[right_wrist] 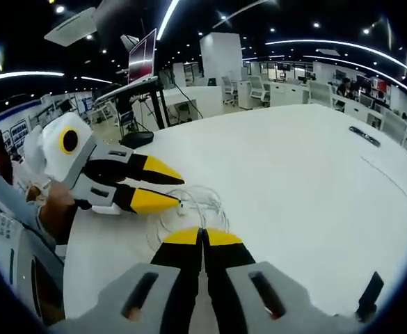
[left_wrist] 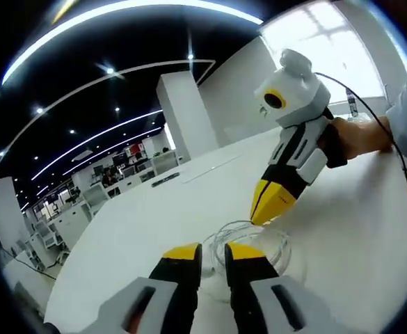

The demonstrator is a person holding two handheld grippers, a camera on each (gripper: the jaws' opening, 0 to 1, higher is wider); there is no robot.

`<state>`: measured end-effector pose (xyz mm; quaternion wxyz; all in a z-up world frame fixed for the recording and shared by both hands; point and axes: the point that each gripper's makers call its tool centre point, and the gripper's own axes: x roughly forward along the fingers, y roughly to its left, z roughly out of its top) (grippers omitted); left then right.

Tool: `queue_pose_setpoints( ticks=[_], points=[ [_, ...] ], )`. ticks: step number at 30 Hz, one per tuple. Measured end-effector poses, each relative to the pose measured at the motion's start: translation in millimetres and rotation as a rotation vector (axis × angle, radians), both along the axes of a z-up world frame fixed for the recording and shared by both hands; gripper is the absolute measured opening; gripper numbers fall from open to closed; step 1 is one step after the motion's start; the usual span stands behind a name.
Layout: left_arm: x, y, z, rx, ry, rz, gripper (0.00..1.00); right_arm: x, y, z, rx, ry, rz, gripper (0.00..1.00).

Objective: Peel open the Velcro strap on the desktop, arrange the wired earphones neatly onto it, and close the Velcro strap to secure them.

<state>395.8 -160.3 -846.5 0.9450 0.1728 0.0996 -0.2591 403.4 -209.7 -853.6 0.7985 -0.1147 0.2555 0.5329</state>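
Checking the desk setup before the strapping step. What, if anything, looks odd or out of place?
The earphones lie in a loose, untidy coil on the white table, not bundled. Nothing looks spilled or damaged.

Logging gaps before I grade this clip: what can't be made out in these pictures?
- Velcro strap: not identifiable. A small dark object in the right gripper view is cut off by the edge.
- Whether the right gripper pinches the coiled white earphone cable: its yellow tips hide the contact, left gripper view.
- Flat dark item far across the white table: too small.
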Motion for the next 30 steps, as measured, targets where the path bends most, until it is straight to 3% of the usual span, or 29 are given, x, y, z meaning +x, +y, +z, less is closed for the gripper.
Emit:
queue_pose_setpoints(
  ticks=[9, 19, 25, 30],
  points=[
    [3.9, -18, -7.5, 0.064, 0.016, -0.045, 0.07, 5, -24, -5.4, -0.043, -0.042, -0.027, 0.03],
    [5.7, -52, -14.6, 0.156, 0.052, -0.115, 0.07, 0, -61, -3.3, -0.036, -0.049, -0.061, 0.03],
    [9.3, -91, -17.0, 0.181, 0.046, -0.179, 0.07, 3, -105, -0.7, -0.056, -0.088, -0.12, 0.03],
    [12.7, -130, -16.5, 0.181, 0.031, -0.247, 0.07, 7, -141, 1.0, -0.038, -0.083, -0.188, 0.03]
  ],
)
